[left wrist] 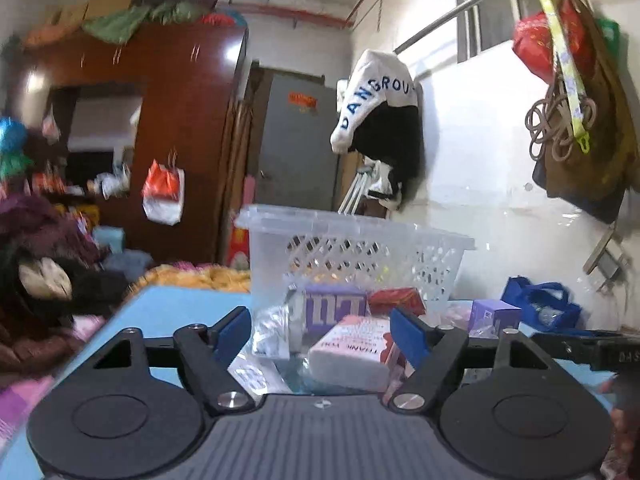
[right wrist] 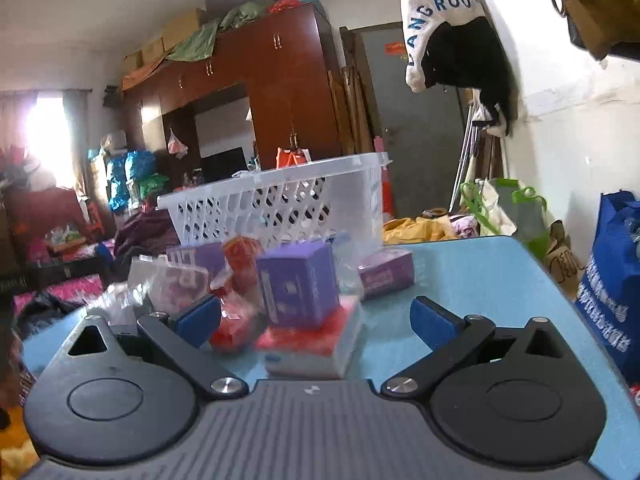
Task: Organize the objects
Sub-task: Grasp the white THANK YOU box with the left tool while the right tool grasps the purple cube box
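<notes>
A dark red wardrobe (right wrist: 276, 80) fills the far wall, boxes and green cloth (right wrist: 200, 40) piled on top. Right of it stands a grey door (right wrist: 416, 120); further right, a white lettered garment (right wrist: 436, 20) hangs on the wall.

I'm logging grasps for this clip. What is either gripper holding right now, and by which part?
Nothing is held. The left gripper and the right gripper both stand open in front of the pile of boxes on the blue table, pads touching nothing.

Basket (left wrist: 356, 240) base hidden behind boxes; wardrobe (left wrist: 120, 120) blurred; blue bag (right wrist: 616, 280) cut off at right edge.
</notes>
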The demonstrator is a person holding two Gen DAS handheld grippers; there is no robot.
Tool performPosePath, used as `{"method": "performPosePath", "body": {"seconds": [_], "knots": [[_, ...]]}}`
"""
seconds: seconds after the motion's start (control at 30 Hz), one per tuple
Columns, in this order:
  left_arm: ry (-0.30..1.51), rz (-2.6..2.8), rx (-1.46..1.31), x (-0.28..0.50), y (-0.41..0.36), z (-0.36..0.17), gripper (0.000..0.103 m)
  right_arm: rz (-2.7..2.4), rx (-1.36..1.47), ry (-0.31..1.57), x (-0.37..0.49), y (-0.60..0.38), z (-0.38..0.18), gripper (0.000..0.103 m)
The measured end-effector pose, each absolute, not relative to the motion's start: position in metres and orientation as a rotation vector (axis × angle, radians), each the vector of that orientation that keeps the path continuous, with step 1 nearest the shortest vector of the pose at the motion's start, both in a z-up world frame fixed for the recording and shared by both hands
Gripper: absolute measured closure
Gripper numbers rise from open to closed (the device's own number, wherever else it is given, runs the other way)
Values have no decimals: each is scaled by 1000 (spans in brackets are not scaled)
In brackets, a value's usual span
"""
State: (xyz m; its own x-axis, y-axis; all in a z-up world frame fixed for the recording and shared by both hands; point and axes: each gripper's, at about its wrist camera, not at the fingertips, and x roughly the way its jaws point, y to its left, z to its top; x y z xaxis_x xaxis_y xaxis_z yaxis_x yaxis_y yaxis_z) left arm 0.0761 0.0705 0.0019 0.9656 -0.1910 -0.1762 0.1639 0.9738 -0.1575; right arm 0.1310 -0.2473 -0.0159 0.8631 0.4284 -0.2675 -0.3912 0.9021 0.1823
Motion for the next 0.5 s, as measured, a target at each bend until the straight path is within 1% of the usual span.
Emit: {"method": "performPosePath", "body": {"seconds": [0.03,0.07,0.1,0.13,0.17,0.2,0.27,0.37,0.4,0.43,0.47,0.5], "knots": [[203,-178,-141,80,71,1,31,428,119,314,135,-244,-12,0],[212,-173,-136,80,71,-5,36,414,95,319,138,-239,-9,0],[219,-171,-132,83,71,-5,38,403,66,317,140,-236,-8,0],[224,-172,-128,82,72,-8,38,401,42,325,143,-232,-7,1],[229,-174,-124,81,71,-12,38,406,27,343,147,-228,-8,7],[232,-175,-117,82,69,-13,38,422,24,371,152,-227,-8,16],[222,-174,-89,82,63,-13,39,445,36,376,152,-228,-9,23],[207,-186,-56,78,55,-12,39,407,-2,362,156,-224,-10,23],[203,-195,-49,77,53,-12,39,412,-2,372,159,-223,-12,25],[202,-205,-38,76,50,-12,38,418,2,383,161,-223,-13,29],[206,-210,-26,76,48,-12,36,423,9,386,162,-224,-12,36],[213,-210,-15,76,47,-14,33,428,15,384,161,-225,-12,37]]}}
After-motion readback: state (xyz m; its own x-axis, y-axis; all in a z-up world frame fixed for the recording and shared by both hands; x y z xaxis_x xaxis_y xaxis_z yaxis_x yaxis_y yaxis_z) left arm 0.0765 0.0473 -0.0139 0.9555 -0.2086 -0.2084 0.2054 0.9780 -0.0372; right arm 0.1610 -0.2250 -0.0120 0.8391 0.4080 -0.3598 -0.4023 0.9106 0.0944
